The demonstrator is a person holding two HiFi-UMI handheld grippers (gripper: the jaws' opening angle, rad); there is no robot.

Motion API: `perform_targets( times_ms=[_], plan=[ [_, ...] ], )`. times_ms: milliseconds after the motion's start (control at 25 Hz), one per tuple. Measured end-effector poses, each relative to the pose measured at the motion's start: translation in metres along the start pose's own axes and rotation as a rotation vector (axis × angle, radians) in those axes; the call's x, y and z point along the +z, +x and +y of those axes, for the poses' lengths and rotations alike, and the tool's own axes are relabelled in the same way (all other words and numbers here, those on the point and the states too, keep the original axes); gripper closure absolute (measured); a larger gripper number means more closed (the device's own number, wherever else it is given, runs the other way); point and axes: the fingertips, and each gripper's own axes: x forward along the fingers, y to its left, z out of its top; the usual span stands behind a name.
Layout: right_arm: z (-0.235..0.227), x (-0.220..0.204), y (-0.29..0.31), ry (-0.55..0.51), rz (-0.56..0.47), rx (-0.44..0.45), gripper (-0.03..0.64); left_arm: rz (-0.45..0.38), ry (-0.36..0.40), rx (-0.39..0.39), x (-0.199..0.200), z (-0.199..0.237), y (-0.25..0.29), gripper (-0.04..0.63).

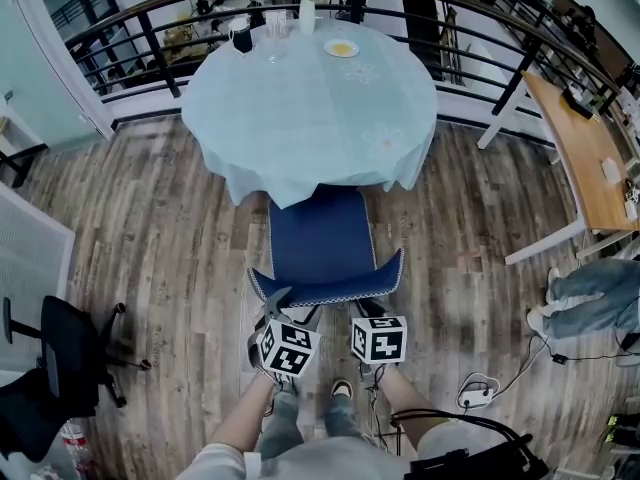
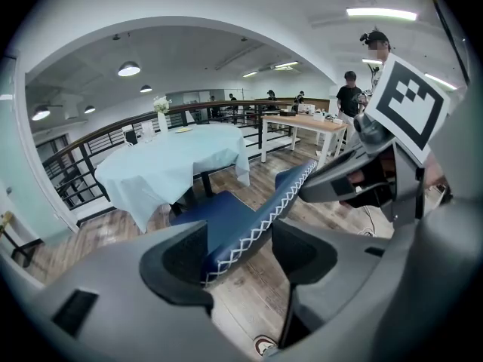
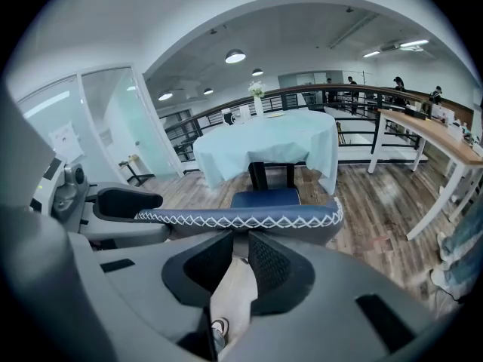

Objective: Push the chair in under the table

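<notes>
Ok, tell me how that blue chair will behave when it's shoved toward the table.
The blue chair probably slides rather than rolls: no castors show, though its legs are hidden. Pushed high at the padded backrest, it may tip forward if it catches on the plank floor. The padding should give slightly.

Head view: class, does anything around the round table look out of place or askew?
The blue chair sits pulled out: only the seat's front lies under the tablecloth, and the backrest is well clear of it. The cloth hangs unevenly, in points. Nothing looks spilled or damaged.
</notes>
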Motion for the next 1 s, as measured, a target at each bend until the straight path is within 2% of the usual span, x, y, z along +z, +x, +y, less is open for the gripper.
perform_targets(
  times_ms=[1000],
  plan=[
    [-0.011, 0.047, 0.04, 0.003, -0.035, -0.003, 0.541, -0.016, 0.043, 0.012, 0.032, 0.041, 0.037, 0.33]
  ],
)
